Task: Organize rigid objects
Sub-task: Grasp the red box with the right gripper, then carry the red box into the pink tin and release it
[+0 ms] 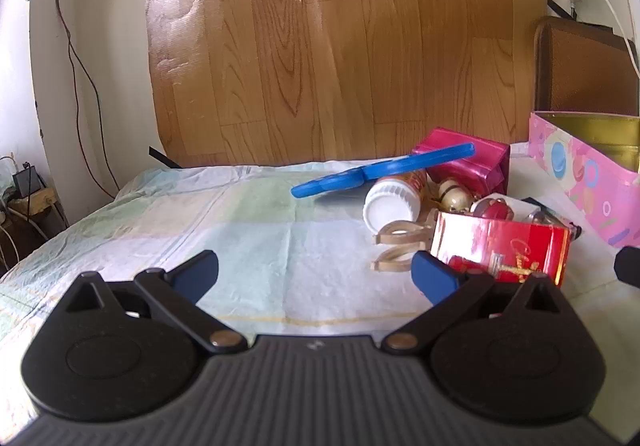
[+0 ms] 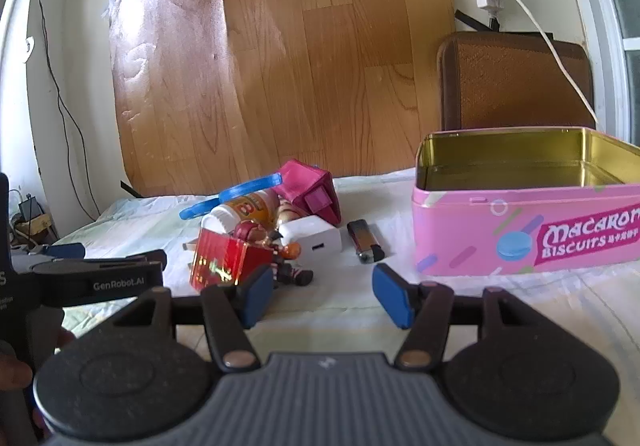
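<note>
**Blue pads poised beside a leaning heap of clutter**

Blue-padded and spread to its widest, the left gripper (image 1: 315, 274) hovers low over the pale tablecloth (image 1: 240, 230) with nothing between its jaws. To its right lies the heap to be sorted: a blue flat lid (image 1: 384, 169) leans across a white-capped bottle (image 1: 394, 199) lying on its side and a magenta box (image 1: 476, 161), with a shiny red box (image 2: 226, 262) and a small red figurine (image 2: 260, 236) in front. A nudge to the bottle would likely send the lid sliding, and the bottle, being round, could roll toward the table edge. Right of the heap sit a white charger block (image 2: 316, 240) and a lighter (image 2: 365, 242), slim and smooth enough to squirt from a careless pinch. The right gripper (image 2: 316, 296) hangs half open and empty, just short of them. Farthest right, the open pink biscuit tin (image 2: 520, 230) stands empty; an object clipped on its raised rim might tumble back onto the cloth.
</note>
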Available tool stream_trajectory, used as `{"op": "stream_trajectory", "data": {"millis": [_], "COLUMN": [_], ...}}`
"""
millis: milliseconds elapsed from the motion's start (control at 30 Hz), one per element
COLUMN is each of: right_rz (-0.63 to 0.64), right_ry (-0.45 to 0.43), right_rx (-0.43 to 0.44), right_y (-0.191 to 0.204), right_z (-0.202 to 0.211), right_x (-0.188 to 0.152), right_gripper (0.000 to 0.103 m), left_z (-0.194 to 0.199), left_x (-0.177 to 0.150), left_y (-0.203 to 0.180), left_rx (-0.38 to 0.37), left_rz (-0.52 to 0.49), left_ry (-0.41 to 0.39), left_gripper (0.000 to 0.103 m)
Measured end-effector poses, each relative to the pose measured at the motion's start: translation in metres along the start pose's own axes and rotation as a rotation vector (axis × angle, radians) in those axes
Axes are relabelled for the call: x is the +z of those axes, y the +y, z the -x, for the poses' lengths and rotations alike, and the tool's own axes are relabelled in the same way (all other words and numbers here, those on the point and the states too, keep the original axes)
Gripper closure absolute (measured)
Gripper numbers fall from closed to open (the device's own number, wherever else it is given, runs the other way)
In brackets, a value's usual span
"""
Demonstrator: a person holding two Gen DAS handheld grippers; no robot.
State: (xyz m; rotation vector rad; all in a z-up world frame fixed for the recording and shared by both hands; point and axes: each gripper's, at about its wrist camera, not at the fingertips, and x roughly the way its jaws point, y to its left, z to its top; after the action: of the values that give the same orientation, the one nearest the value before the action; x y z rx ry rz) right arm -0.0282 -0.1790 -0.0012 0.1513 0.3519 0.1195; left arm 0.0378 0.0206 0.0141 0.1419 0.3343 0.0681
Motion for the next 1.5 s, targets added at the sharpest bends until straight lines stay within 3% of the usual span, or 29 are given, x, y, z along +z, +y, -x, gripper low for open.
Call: {"op": "stream_trajectory", "data": {"millis": [467, 533, 667, 833, 967, 1000, 1067, 1100, 1200, 1333, 1500], "right_rz": [0.029, 0.031, 0.068, 0.050, 0.028, 0.029, 0.030, 0.023, -0.025, -0.005, -0.008], "right_ry": [0.000, 0.026, 0.113, 0.218, 0.286, 0.295, 0.322, 0.330, 0.341, 0.274, 0.186], "right_rx": [0.004, 0.019, 0.129, 0.236, 0.290, 0.296, 0.315, 0.317, 0.311, 0.326, 0.260], "right_y": [0.006, 0.006, 0.003, -0.003, 0.004, 0.008, 0.008, 0.007, -0.010, -0.034, -0.069], "right_z": [0.000, -0.003, -0.013, -0.040, -0.066, -0.069, -0.073, -0.073, -0.063, -0.025, 0.005], "right_x": [0.000, 0.001, 0.012, 0.028, 0.026, 0.023, 0.018, 0.016, 0.017, 0.024, 0.040], "right_gripper": [0.044, 0.044, 0.043, 0.038, 0.039, 0.043, 0.072, 0.072, 0.074, 0.076, 0.079], "left_z": [-0.003, -0.007, -0.010, -0.034, -0.049, -0.050, -0.050, -0.051, -0.039, 0.002, 0.026], "left_x": [-0.001, 0.001, 0.010, 0.024, 0.018, 0.015, 0.011, 0.011, 0.014, 0.030, 0.052], "left_y": [0.006, 0.011, 0.032, 0.044, 0.033, 0.027, 0.018, 0.013, -0.004, -0.040, -0.090], "left_rx": [-0.013, -0.075, -0.300, -0.496, -0.635, -0.652, -0.694, -0.732, -0.819, -0.922, -0.991], "left_rz": [0.016, 0.026, 0.031, 0.069, 0.090, 0.073, 0.062, 0.073, 0.100, 0.041, -0.038], "left_ry": [0.015, 0.046, 0.044, 0.103, 0.204, 0.214, 0.229, 0.247, 0.275, 0.212, 0.150], "left_gripper": [0.000, 0.000, 0.000, 0.000, 0.015, 0.020, 0.028, 0.038, 0.055, 0.055, 0.052]}}
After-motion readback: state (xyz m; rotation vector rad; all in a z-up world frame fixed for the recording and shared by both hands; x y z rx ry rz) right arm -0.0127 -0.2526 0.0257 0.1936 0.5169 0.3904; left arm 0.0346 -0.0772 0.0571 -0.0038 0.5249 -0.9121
